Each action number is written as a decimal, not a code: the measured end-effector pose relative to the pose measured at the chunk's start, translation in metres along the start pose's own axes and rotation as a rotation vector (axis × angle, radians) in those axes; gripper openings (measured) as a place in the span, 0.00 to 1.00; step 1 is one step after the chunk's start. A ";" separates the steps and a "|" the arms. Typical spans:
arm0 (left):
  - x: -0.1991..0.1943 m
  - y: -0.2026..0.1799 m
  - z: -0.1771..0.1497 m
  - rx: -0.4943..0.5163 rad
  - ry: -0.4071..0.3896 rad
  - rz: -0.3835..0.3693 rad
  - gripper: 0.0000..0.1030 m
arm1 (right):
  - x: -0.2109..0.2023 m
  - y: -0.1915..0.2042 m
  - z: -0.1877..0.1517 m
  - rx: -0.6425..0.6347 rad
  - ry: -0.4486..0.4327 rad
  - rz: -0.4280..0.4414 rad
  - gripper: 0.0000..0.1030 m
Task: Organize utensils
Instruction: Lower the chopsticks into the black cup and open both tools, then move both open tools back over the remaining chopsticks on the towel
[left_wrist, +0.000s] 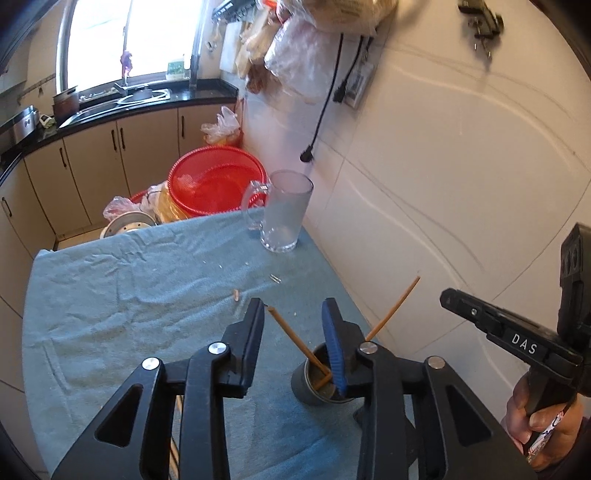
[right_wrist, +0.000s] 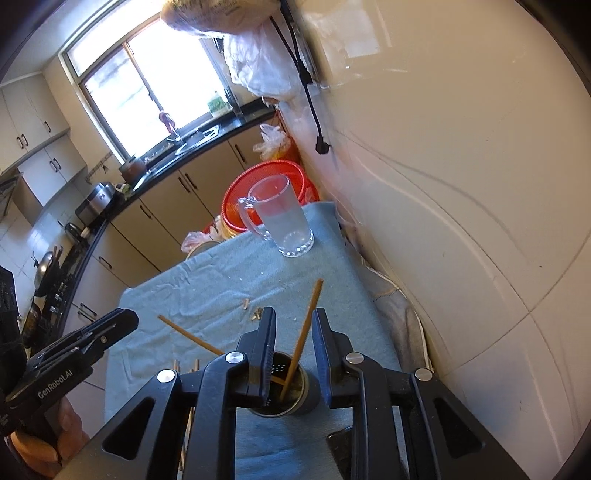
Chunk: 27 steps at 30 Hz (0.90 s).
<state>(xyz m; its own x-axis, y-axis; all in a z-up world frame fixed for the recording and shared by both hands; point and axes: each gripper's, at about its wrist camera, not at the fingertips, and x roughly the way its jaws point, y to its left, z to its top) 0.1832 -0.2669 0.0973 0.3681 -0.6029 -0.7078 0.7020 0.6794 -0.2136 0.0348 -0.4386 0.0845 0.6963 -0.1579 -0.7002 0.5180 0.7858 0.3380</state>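
A dark metal utensil cup (left_wrist: 308, 384) (right_wrist: 295, 391) stands on the blue towel near the wall. Two wooden chopsticks stand in it: one (left_wrist: 295, 341) (right_wrist: 192, 336) leans left, one (left_wrist: 395, 308) (right_wrist: 306, 332) leans toward the wall. My left gripper (left_wrist: 293, 314) is open just above the cup, the left-leaning chopstick between its fingers untouched. My right gripper (right_wrist: 293, 321) is open above the cup, the other chopstick between its fingers. More chopsticks (right_wrist: 184, 365) lie on the towel left of the cup, mostly hidden. Each gripper shows in the other's view (left_wrist: 491, 321) (right_wrist: 88, 336).
A glass mug (left_wrist: 284, 210) (right_wrist: 280, 218) stands at the towel's far end. Small crumbs and a clip (left_wrist: 275, 278) lie mid-towel. The towel-covered table (left_wrist: 110, 295) (right_wrist: 184, 284) abuts the white wall on the right. A red basket (left_wrist: 218, 181) sits beyond its far edge.
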 end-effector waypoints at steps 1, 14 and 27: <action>-0.006 0.002 0.001 -0.007 -0.011 -0.001 0.31 | -0.004 0.002 -0.001 0.002 -0.004 0.007 0.22; -0.066 0.058 -0.021 -0.068 -0.074 0.058 0.32 | -0.018 0.065 -0.033 -0.078 0.031 0.148 0.27; -0.088 0.145 -0.076 -0.203 -0.032 0.153 0.32 | 0.024 0.134 -0.088 -0.207 0.187 0.201 0.32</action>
<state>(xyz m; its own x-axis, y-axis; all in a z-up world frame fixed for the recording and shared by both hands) 0.2065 -0.0832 0.0780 0.4818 -0.4975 -0.7214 0.5011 0.8318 -0.2389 0.0775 -0.2850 0.0573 0.6611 0.1095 -0.7423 0.2547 0.8978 0.3594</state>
